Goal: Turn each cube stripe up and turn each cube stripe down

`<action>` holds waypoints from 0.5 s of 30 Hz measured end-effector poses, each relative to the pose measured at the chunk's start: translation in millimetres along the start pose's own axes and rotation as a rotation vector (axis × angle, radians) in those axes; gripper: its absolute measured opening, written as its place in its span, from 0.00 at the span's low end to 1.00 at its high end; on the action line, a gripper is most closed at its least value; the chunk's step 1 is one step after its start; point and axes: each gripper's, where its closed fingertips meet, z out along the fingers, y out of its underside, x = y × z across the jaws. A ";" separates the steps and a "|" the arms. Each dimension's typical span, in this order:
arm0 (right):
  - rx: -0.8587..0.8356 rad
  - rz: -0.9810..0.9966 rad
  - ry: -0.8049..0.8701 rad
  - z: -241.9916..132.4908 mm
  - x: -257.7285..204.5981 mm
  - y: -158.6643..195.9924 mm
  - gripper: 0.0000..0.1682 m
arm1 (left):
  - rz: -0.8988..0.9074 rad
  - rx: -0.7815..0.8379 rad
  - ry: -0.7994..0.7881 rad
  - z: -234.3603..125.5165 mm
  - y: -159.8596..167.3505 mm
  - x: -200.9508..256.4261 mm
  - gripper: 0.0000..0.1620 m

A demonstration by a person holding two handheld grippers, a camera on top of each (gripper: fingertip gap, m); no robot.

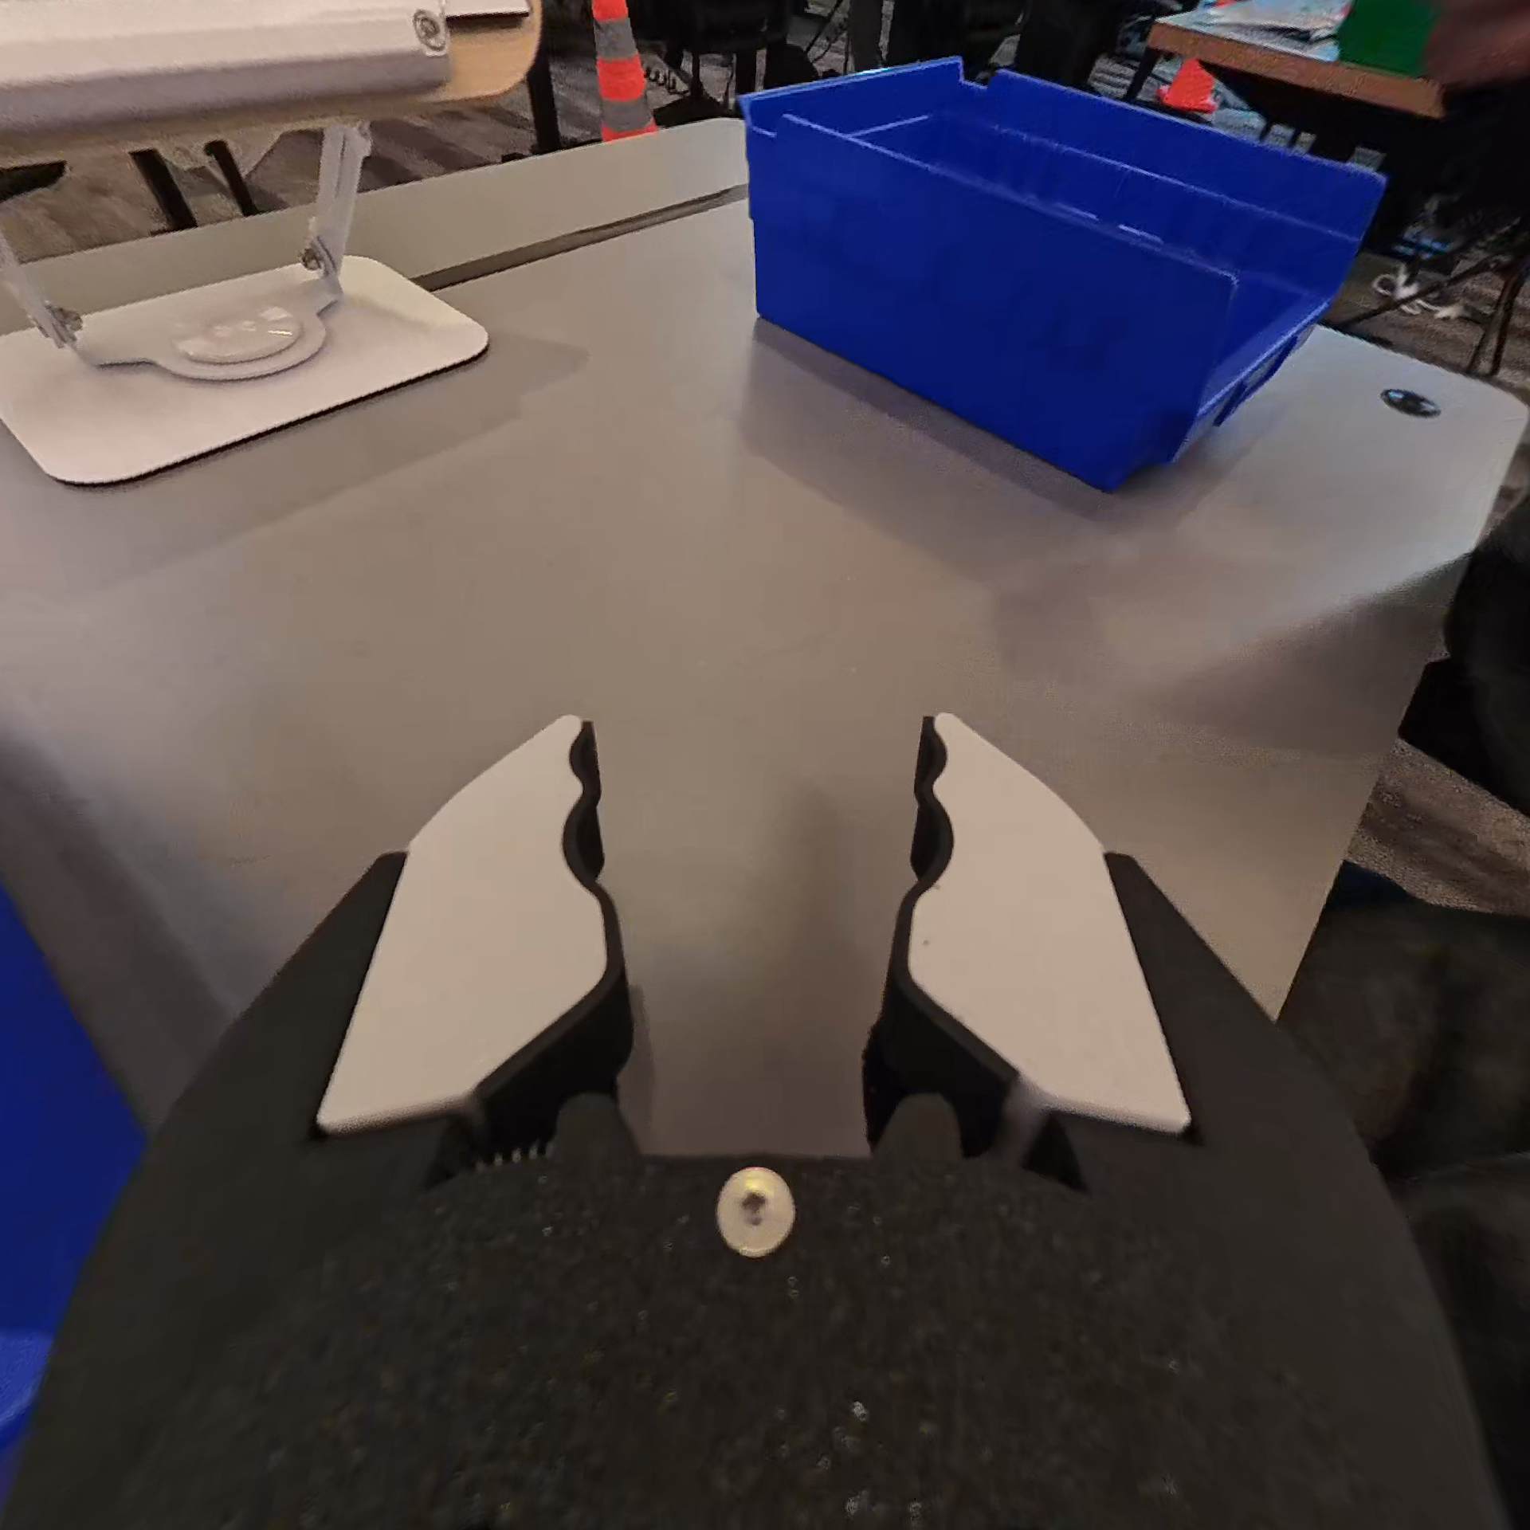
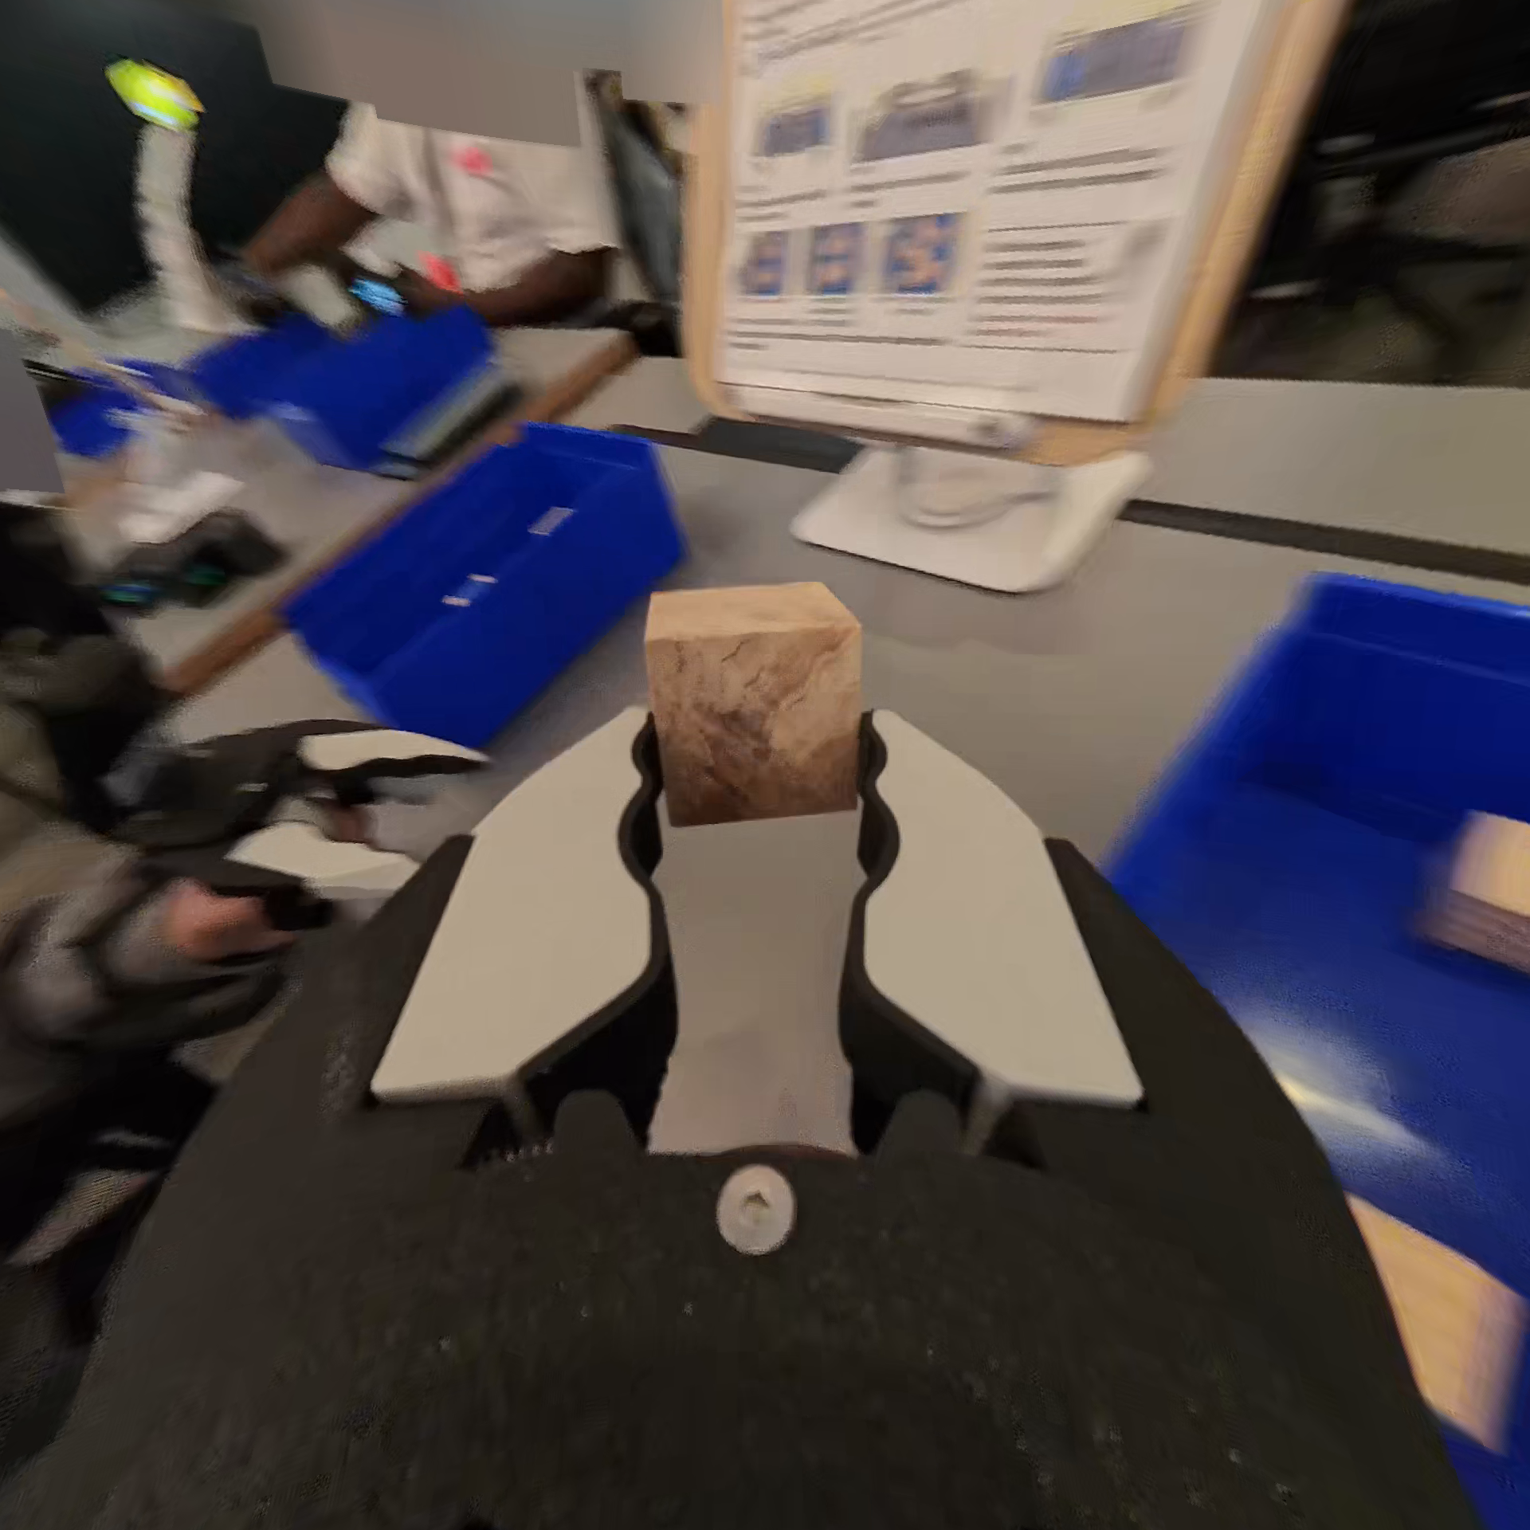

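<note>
Right hand-held gripper (image 2: 755, 749): fingers pinch the cube (image 2: 753, 704) at its two side faces, near the fingertips. The cube is held above the grey tabletop (image 2: 993, 687), clear of it. Visible faces show mottled brown wood grain; no stripe can be made out from this angle.

Relative to the cube, right wrist view: a blue bin (image 2: 497, 579) sits on the tabletop up and to the left. A second blue bin (image 2: 1325, 828) lies to the right, with a blurred wooden block (image 2: 1482, 894) inside it. Behind the cube stands a white stand (image 2: 977, 522) carrying a wood-framed board (image 2: 952, 207) with a printed sheet. The left hand-held gripper (image 2: 397, 807) shows to the left and lower, blurred, with a hand (image 2: 215, 919) on it. Farther back left, a person in a white shirt (image 2: 464, 207) works at another table with more blue bins.

Left hand-held gripper (image 1: 757, 745): fingers spread, nothing between them, over bare tabletop (image 1: 579, 579).

Left wrist view, taking this gripper as the landmark: a blue bin (image 1: 1035, 273) sits ahead and to the right, interior not visible. The white stand (image 1: 232, 364) sits ahead left. An orange cone (image 1: 621, 74) stands on the floor beyond the tabletop's far edge.
</note>
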 end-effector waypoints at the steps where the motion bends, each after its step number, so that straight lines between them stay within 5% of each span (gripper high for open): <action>1: -0.031 -0.025 0.110 -18.7 22.2 -1.0 0.27 | 0.008 -0.004 0.008 0.1 -0.1 3.3 0.45; 7: -0.347 0.063 0.678 -108.3 144.2 47.9 0.27 | 0.042 -0.040 0.006 5.9 7.2 9.6 0.45; 15: -0.841 0.246 0.819 -121.3 197.4 151.5 0.27 | -0.060 -0.060 0.045 6.4 11.9 4.0 0.45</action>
